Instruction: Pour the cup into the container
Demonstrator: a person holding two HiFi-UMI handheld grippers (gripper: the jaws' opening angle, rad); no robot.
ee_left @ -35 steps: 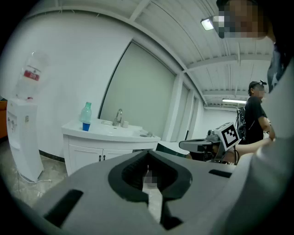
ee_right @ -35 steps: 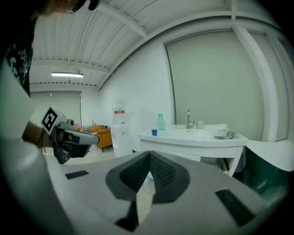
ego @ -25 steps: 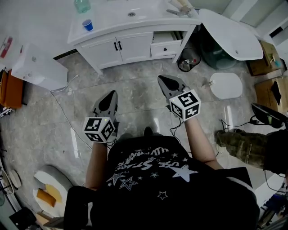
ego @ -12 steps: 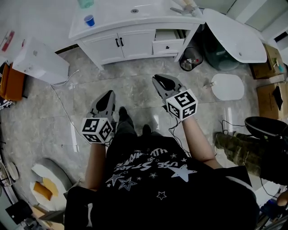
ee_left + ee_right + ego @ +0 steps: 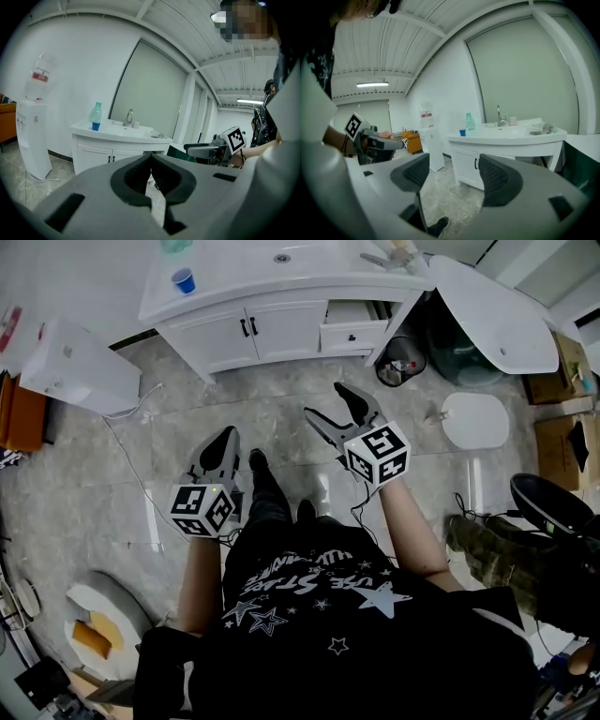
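**Q:** Jaws?
**A:** My right gripper (image 5: 452, 176): pads wide apart, just been opening, nothing between them. My left gripper (image 5: 151, 176): pads together, empty.

**Q:** The cup?
**A:** The small blue plastic cup (image 5: 462, 132) stands upright on the white vanity counter (image 5: 244, 277), just beside the pale green translucent bottle (image 5: 469, 121). It is well apart from both jaws.

**Q:** Bearing?
**A:** Nearly straight ahead of my right jaws and higher; off to the left of my left jaws. I judge the right hand better placed, approaching level from the side.
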